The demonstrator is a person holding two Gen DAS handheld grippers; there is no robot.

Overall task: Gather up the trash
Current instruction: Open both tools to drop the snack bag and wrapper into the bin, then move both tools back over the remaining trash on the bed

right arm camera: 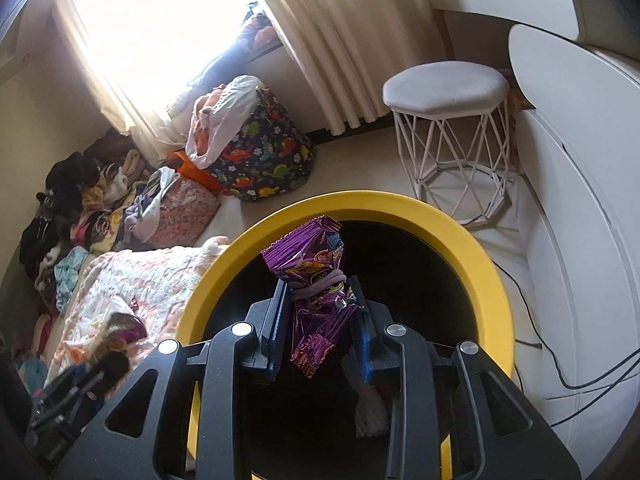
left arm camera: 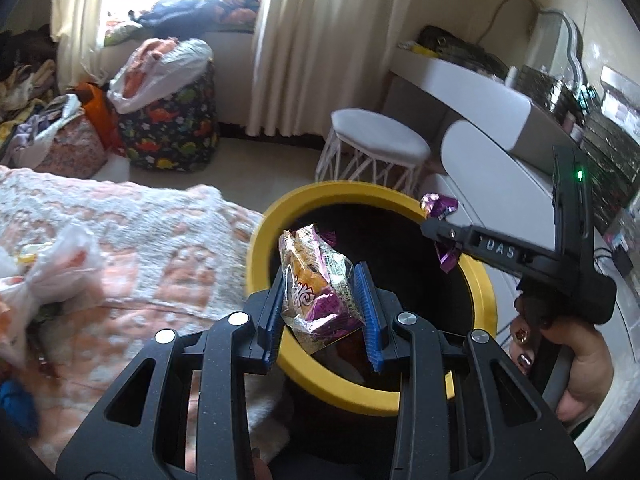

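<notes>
The left hand-held gripper is narrowly parted and clamps a clear orange-and-purple snack wrapper between its blue pads, above the open mouth of the yellow-rimmed bin. The right hand-held gripper, equally narrow, pinches a crumpled purple wrapper over the same bin; from the left camera it enters at 3 o'clock. The bed lies at 9 o'clock, a white stool at 1 o'clock.

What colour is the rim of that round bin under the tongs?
Bright yellow rim around a black inside; the right wrist view shows it best.
</notes>
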